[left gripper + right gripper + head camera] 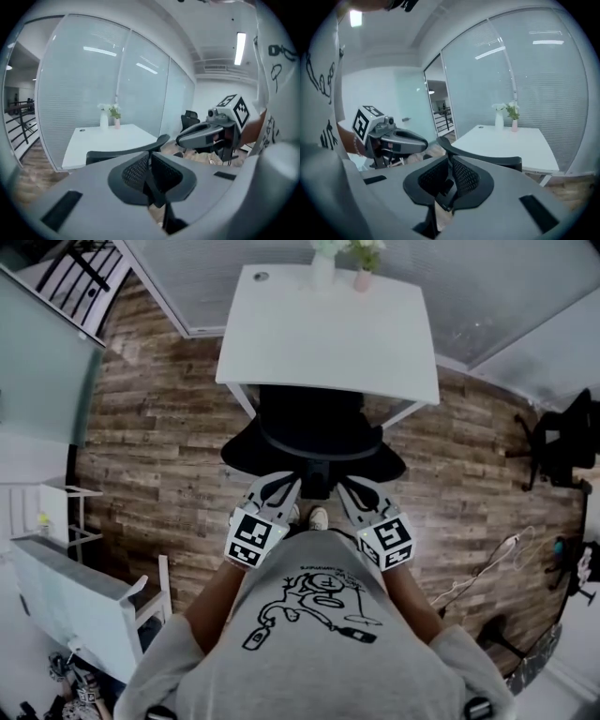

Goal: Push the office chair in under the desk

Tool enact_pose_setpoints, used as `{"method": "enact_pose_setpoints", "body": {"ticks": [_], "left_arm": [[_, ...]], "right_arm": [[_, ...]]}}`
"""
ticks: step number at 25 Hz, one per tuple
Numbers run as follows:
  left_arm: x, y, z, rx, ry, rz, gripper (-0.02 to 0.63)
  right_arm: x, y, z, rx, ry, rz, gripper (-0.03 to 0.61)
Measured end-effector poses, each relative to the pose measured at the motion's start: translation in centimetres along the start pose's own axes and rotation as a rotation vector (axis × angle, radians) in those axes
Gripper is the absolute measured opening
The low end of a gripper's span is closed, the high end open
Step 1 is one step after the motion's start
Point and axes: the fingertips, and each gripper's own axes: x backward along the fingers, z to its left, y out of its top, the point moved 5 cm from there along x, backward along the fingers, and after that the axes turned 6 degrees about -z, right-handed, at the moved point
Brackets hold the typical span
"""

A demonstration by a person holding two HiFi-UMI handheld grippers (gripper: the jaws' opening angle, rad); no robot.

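Office chair [314, 432] sits partly under the white desk [328, 343].
On its near side, left gripper [281, 487] and right gripper [352, 489] have jaws together, holding nothing.

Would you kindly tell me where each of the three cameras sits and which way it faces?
Head view: on the person's head, looking steeply down at desk, office chair; shirt, left gripper, right gripper show.
Left gripper view: on the left gripper, facing the desk over the office chair; right gripper, shirt at right.
Right gripper view: mirrored, left gripper at left.
Gripper views share desk, vases.
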Motion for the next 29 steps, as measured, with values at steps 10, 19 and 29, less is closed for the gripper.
{"method": "enact_pose_setpoints", "body": {"ticks": [10,19,29], "left_arm": [[1.6,3.6,-1.4,0.093,-0.031,-0.133,0.017],[1.0,4.5,-2.6,0.081,-0.07,-0.136,0.017],[0.6,4.6,-2.3,0.089,-0.068,-0.136,0.017]], "right_arm": [[0.9,4.7,2.9,-0.025,0.077,-0.117,0.037],[0.7,5.0,3.0,-0.053,0.077,-0.117,0.035],[0.4,5.5,3.0,-0.047,0.083,-0.121,0.037]]}}
